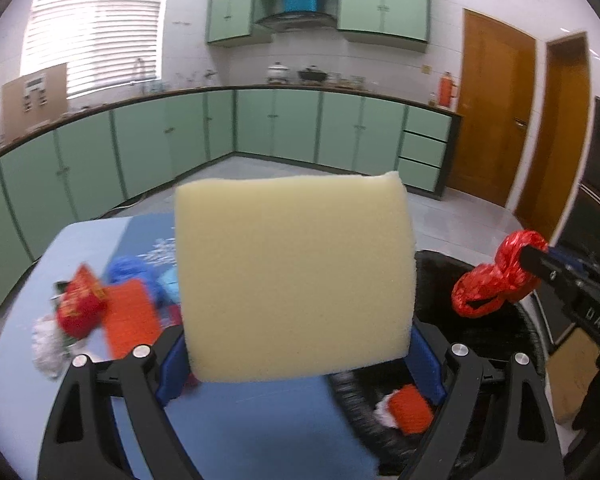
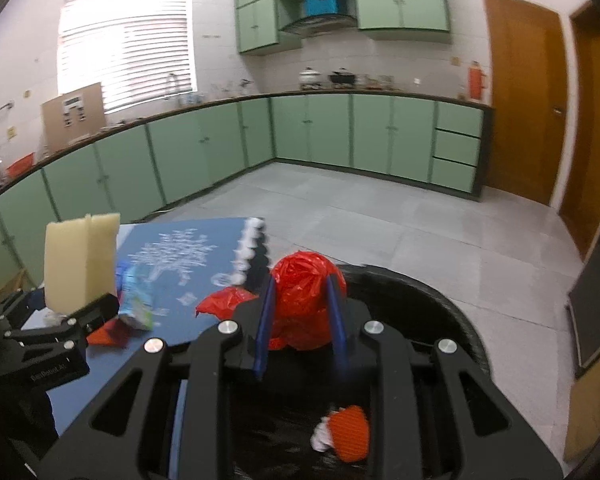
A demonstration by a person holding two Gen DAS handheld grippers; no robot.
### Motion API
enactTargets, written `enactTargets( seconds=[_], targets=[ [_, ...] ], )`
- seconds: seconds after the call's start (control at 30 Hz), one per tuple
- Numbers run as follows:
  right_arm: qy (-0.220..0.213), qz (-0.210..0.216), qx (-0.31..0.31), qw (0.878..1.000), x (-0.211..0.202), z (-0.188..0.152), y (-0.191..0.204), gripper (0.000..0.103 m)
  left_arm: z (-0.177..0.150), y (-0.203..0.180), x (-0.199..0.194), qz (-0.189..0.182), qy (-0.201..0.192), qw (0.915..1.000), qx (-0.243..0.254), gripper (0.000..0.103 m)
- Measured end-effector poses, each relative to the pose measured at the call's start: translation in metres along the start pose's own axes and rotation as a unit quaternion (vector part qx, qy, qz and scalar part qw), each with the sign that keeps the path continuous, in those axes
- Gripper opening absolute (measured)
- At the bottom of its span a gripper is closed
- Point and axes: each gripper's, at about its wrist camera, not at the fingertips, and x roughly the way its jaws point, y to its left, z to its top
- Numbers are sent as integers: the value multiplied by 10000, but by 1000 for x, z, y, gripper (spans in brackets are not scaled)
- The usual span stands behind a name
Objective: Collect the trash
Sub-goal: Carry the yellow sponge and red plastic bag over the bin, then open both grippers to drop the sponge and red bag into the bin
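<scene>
Tongs point(image 2: 300, 320) grip red bag point(image 2: 304, 292) (bin point(image 2: 440, 300) below).

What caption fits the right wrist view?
Right gripper carries a crumpled red plastic bag over the black bin; left gripper holds a foam block.

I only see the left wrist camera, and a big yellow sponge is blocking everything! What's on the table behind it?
Observer: A blue mat with a white snowflake pattern, and white bobbles along its edge.
Operator: Is the red bag squeezed tight?
Observer: Yes. The right wrist view shows the right tool pinching the red bag from both sides with its blue fingers, above the black bin, near its rim.
Operator: Is my sponge fat or skinny?
Observer: Fat. From the side, the sponge is a thick block with a slit in its top edge.
</scene>
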Motion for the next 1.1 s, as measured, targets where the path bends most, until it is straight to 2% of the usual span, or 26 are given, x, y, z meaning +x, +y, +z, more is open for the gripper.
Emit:
enactTargets(
  seconds=[0.23,0.5,0.7,0.77,0.9,1.1],
  targets=[
    [138,-431,300,9985,3,-20,-47,24,5,-49,29,-355,98,9992,145,87],
    [266,-650,534,9961,16,-36,-77,24,-1,-88,49,-748,263,9963,324,87],
    [414,-761,672,9940,25,-50,-93,37,0,-98,53,-1116,421,9919,430,90],
    [433,-835,711,9930,26,-53,-96,51,-2,-98,53,-1187,428,9911,431,91],
    [413,-939,731,9920,22,-55,-98,67,-3,-96,52,-1237,444,9905,395,93],
    [376,-965,779,9916,17,-54,-98,68,1,-94,47,-1192,360,9913,431,93]
  ],
)
